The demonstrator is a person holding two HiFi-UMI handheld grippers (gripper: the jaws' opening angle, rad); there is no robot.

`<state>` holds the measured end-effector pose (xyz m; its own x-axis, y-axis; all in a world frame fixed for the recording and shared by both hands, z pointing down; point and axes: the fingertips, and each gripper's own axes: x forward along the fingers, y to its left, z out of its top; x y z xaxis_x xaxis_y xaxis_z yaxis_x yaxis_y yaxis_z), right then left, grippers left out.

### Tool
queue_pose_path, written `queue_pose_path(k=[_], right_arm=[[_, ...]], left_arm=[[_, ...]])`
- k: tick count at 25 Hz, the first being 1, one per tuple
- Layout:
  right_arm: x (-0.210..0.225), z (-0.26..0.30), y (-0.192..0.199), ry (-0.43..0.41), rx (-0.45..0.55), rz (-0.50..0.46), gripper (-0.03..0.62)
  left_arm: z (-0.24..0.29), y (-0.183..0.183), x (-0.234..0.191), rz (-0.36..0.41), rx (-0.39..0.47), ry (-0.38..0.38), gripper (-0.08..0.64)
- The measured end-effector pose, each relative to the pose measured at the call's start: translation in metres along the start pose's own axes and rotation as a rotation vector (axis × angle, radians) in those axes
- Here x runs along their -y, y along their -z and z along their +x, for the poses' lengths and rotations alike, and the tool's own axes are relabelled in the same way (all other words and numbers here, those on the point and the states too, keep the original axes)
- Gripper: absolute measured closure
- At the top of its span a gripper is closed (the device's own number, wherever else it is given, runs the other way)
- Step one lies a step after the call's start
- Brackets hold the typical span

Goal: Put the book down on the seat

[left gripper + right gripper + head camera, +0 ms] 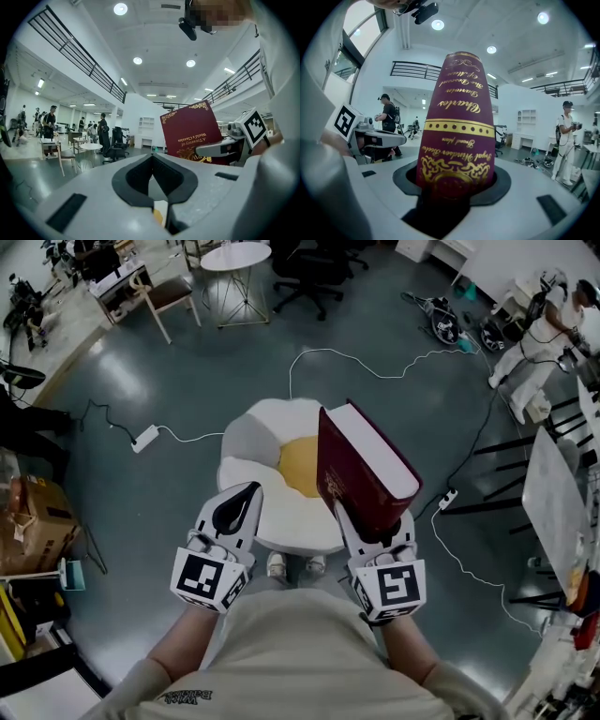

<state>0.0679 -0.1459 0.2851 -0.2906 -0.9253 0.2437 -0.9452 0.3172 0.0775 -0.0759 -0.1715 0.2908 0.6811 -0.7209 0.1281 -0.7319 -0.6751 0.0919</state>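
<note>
Book upright in R gripper

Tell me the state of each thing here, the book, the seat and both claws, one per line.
book: closed, held on end in the air over the seat, not yet put down.
seat: standing on the floor, book not on it.
left claw: shut, holding nothing.
right claw: shut on the book's lower end.
</note>
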Motion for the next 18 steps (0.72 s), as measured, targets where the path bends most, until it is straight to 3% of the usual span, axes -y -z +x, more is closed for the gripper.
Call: queue_pose_path(k=[8, 15, 18], right_arm=[[0.018, 0.001, 0.018, -0.038, -0.042, 0.021, 0.359], [0.028, 0.011, 0.025, -0.063, -0.073, 0.018, 0.359], [0.030, 0.020, 0.023, -0.116, -0.087, 0.127, 0.360]], left_arm=[[0.011, 0.004, 0.011, 0.015, -0.038, -0.026, 0.557], [0.021, 0.003, 0.007, -0.004, -0.022, -0.060, 0.556], [0.028, 0.010, -0.001, -0.017, -0.024, -0.075, 0.557]])
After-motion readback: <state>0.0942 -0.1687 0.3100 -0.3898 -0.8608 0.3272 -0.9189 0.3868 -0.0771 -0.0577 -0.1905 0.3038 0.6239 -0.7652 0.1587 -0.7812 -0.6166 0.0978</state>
